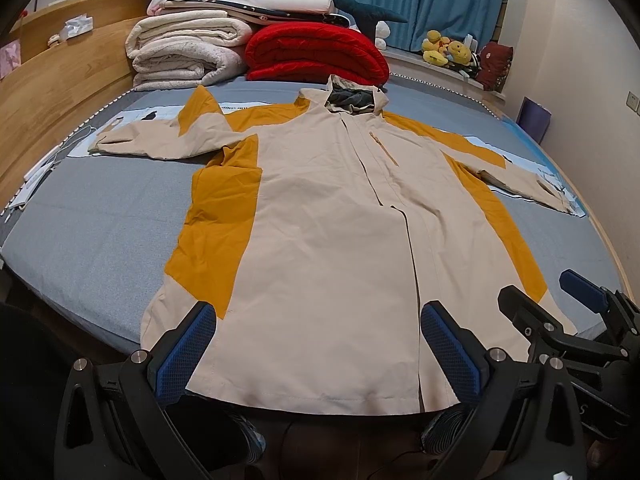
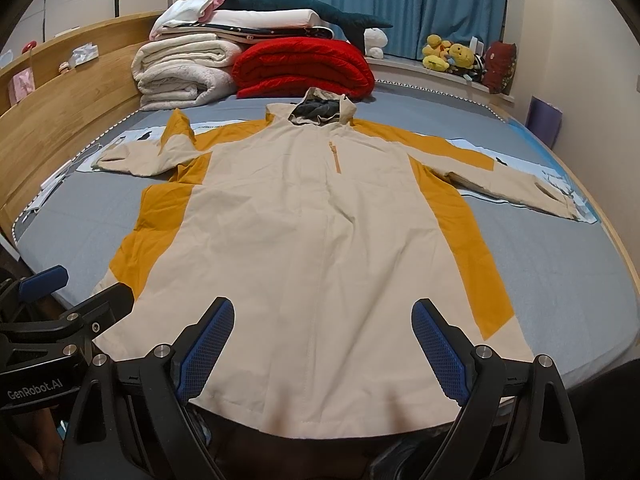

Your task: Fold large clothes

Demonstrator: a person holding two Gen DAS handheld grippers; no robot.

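Note:
A large beige and mustard-yellow hooded jacket (image 1: pixel 320 220) lies flat, front up, on the grey bed (image 1: pixel 92 224), sleeves spread to both sides, hem toward me. It also shows in the right wrist view (image 2: pixel 304 232). My left gripper (image 1: pixel 318 320) is open and empty, hovering over the hem left of the zip line. My right gripper (image 2: pixel 322 316) is open and empty over the hem's right half. The right gripper shows in the left wrist view (image 1: pixel 560 300) at lower right; the left gripper shows in the right wrist view (image 2: pixel 76 284) at lower left.
Folded white blankets (image 1: pixel 184 52) and a red quilt (image 1: pixel 316 56) are stacked at the head of the bed. A wooden headboard (image 1: pixel 48 92) runs along the left. Plush toys (image 1: pixel 444 50) sit on the window ledge by blue curtains. Blue paper (image 1: pixel 552 172) lies under the sleeves.

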